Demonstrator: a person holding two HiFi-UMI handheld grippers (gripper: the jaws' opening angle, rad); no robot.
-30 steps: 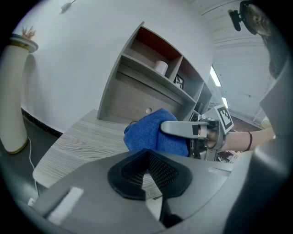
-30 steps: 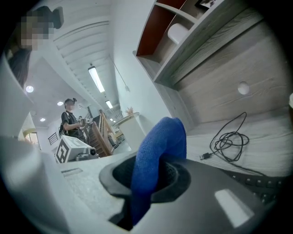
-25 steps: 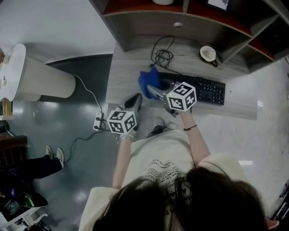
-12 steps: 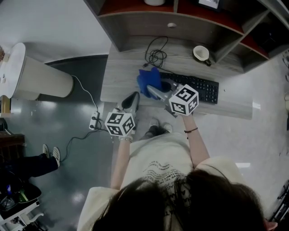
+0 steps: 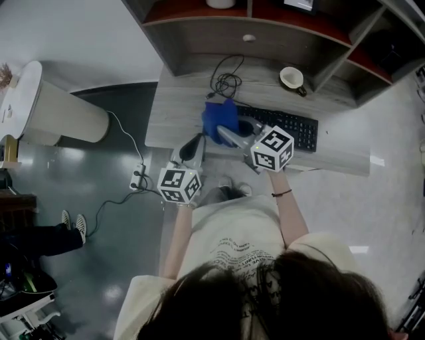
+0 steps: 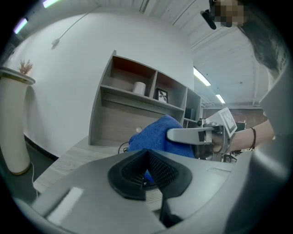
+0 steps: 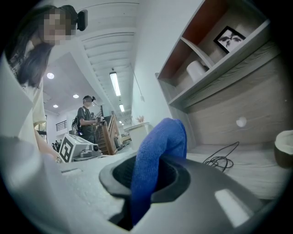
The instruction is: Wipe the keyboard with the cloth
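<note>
A black keyboard (image 5: pixel 287 130) lies on the grey wooden desk (image 5: pixel 172 113). Over the keyboard's left end is a bunched blue cloth (image 5: pixel 220 119), pinched in my right gripper (image 5: pixel 224 135), which is shut on it. The right gripper view shows the cloth (image 7: pixel 160 146) rising from between the jaws. My left gripper (image 5: pixel 194 144) hovers at the desk's front edge, left of the cloth, and its jaws are shut on nothing. In the left gripper view, the cloth (image 6: pixel 154 135) and the right gripper's jaw sit just ahead of my left gripper (image 6: pixel 146 170).
A cup (image 5: pixel 290 78) and a coiled cable (image 5: pixel 226 84) lie at the back of the desk under the shelves (image 5: pixel 199 13). A white cylinder (image 5: pixel 60 116) stands on the floor at left, near a power strip (image 5: pixel 139 178). Another person (image 7: pixel 87 119) stands far off.
The head camera has shifted slightly. My left gripper has drawn back a little toward the desk's front edge. The right gripper still holds the cloth at the keyboard's left end.
</note>
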